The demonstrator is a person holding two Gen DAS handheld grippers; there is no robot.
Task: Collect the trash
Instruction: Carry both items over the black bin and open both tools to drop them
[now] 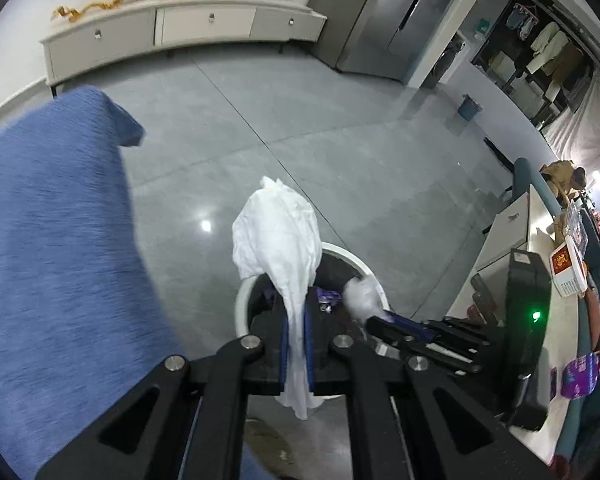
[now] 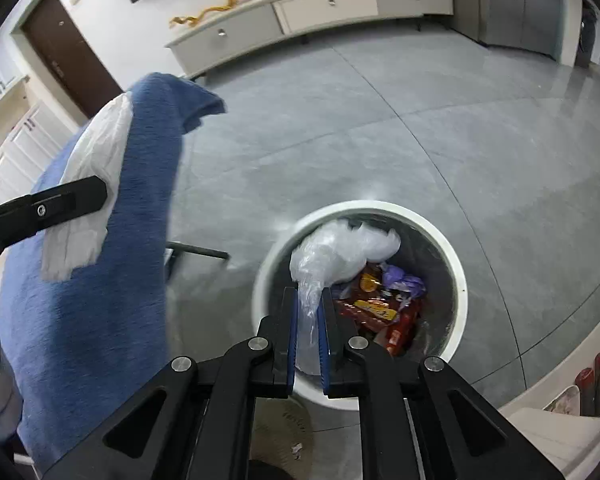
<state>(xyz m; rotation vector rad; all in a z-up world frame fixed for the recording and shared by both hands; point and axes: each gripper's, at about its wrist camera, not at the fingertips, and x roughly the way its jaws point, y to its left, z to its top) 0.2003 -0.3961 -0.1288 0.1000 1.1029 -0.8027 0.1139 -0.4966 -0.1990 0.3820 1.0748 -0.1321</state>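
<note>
Left gripper (image 1: 296, 300) clamped on white tissue (image 1: 278, 236); right gripper (image 2: 310, 300) clamped on clear plastic bag (image 2: 336, 250), above white bin (image 2: 458, 280) holding wrappers (image 2: 380, 308).

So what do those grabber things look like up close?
Each gripper is matte black plastic: the left gripper and right gripper both have two flat fingers lined with blue pads, angular cut-out link arms, and round silver bolts at the joints. No cables or writing show.
</note>
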